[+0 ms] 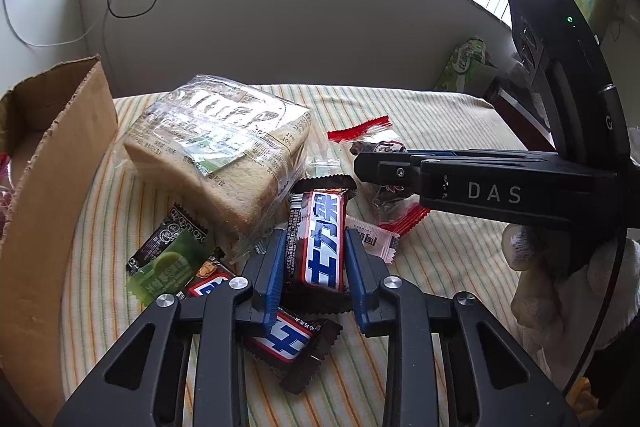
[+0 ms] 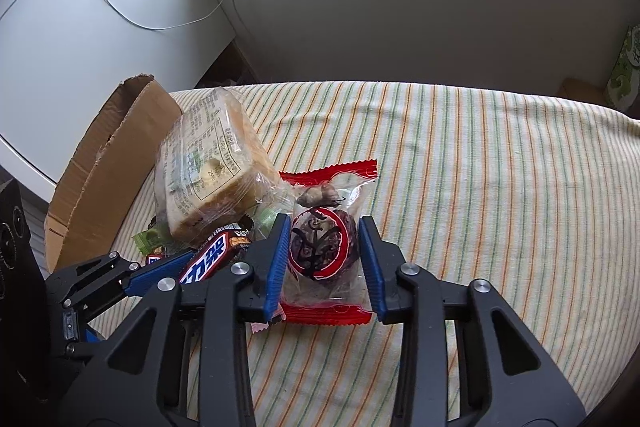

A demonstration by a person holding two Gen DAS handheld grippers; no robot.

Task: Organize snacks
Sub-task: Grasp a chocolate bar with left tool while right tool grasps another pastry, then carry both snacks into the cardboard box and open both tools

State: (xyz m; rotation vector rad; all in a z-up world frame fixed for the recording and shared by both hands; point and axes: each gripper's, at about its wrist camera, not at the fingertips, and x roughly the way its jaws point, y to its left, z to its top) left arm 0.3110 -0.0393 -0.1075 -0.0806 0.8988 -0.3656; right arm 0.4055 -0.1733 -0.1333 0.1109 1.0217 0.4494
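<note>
My left gripper is shut on a brown, red and blue chocolate bar, its blue pads against the bar's long sides. A second bar of the same kind lies under the fingers. My right gripper is shut on a clear packet with red ends that holds a dark round cake. In the left wrist view the right gripper reaches in from the right over that packet. In the right wrist view the left gripper shows at lower left with the bar.
A bagged loaf of sliced bread stands behind the bars. A green snack packet and a small white packet lie beside them. An open cardboard box stands at the left on the striped cloth. A gloved hand holds the right gripper.
</note>
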